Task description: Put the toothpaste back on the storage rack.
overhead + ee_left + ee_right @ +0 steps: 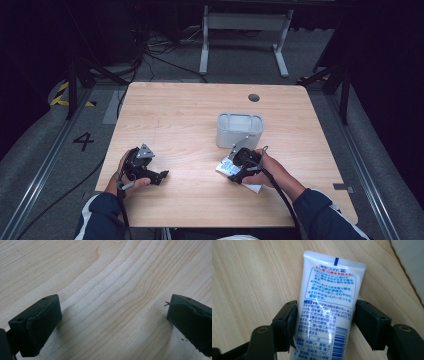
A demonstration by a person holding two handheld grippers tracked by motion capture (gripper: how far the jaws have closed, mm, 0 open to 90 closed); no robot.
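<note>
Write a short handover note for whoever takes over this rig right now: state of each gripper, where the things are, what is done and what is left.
Left gripper: open, holding nothing, low over bare table.
Right gripper: jaws closed on the sides of the white tube, which lies flat on the table, crimped end pointing away.
Clear bin: just beyond the right gripper; nothing visible inside.
Done: tube gripped.
Left, probably: lift the tube and place it in the bin.
</note>
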